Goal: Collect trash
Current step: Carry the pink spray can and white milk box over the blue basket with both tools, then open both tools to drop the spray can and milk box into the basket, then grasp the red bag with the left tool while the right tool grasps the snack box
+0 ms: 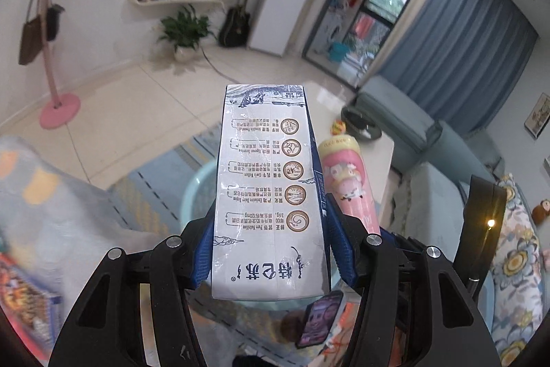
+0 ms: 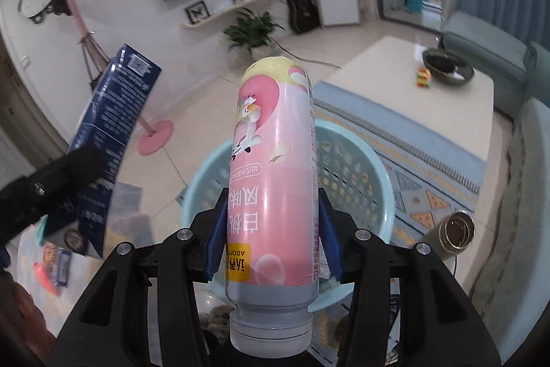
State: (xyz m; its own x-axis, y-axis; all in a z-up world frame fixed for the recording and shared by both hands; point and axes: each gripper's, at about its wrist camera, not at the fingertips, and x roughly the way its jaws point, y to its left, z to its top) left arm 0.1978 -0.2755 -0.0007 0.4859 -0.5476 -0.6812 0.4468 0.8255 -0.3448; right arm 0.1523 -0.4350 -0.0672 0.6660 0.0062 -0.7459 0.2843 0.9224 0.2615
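Note:
My left gripper [image 1: 268,250] is shut on a white and blue milk carton [image 1: 264,188], its blue pads pressing both narrow sides. My right gripper [image 2: 273,239] is shut on a pink bottle [image 2: 275,160] with a grey cap toward the camera. Both are held in the air above a light blue plastic basket [image 2: 357,160] on the floor. In the right wrist view the milk carton [image 2: 110,129] and the left gripper's black body hang at the left. In the left wrist view the pink bottle [image 1: 347,181] shows just right of the carton, and the basket [image 1: 197,184] lies behind it.
A white low table [image 2: 429,98] with a dark bowl [image 2: 447,64] stands right of the basket on a blue patterned rug [image 2: 429,167]. A metal cup [image 2: 453,233] stands near the right gripper. A pink coat stand [image 1: 58,105], a plant [image 1: 185,30] and a blue sofa [image 1: 412,122] ring the tiled floor.

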